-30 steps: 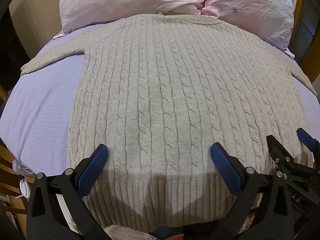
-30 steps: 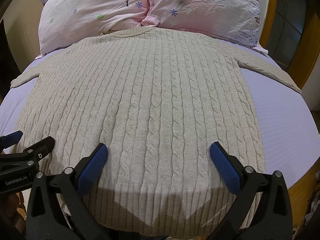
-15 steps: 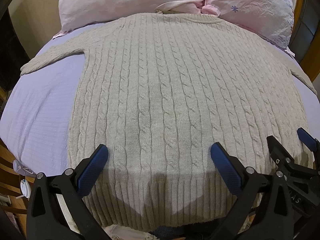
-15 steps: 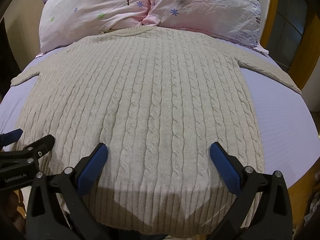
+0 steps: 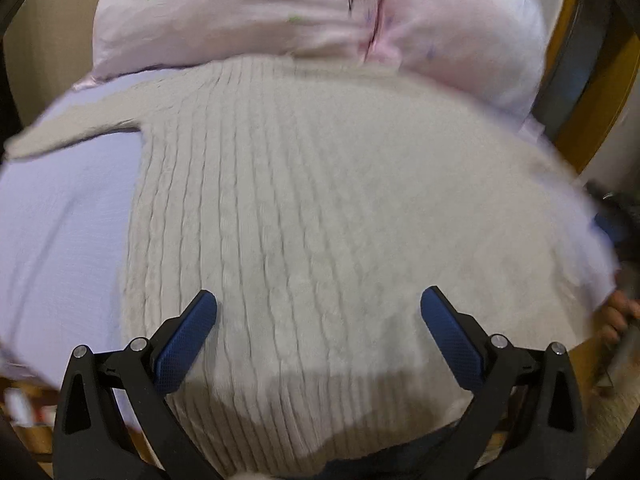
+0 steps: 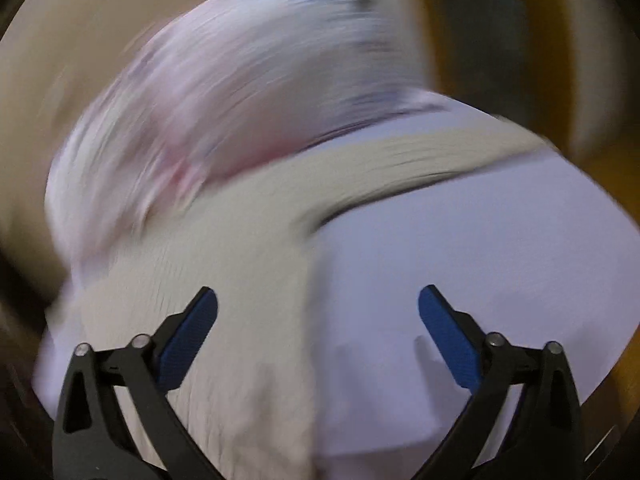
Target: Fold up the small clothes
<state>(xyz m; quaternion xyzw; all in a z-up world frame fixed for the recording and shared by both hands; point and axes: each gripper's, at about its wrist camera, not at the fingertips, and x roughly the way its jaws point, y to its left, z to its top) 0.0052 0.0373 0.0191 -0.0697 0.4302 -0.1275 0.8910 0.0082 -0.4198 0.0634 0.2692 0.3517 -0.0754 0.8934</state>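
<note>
Two grippers, left and right, hold fingers spread, empty. The sweater, filling mid-frame, looks soft, floppy, fairly thick; best pinched at the right sleeve.

So there's a lavender bedsheet covering the mattress, pretty smooth, showing on both sides of the bed. Up at the head sit two pink pillows pushed together side by side, with little green and purple flower prints, though it's all smeared by motion blur. Behind them is a plain beige wall. A wooden bed frame in a yellowish-orange tone runs along the right edge. The right wrist view is very blurry, same pillows and sheet.
</note>
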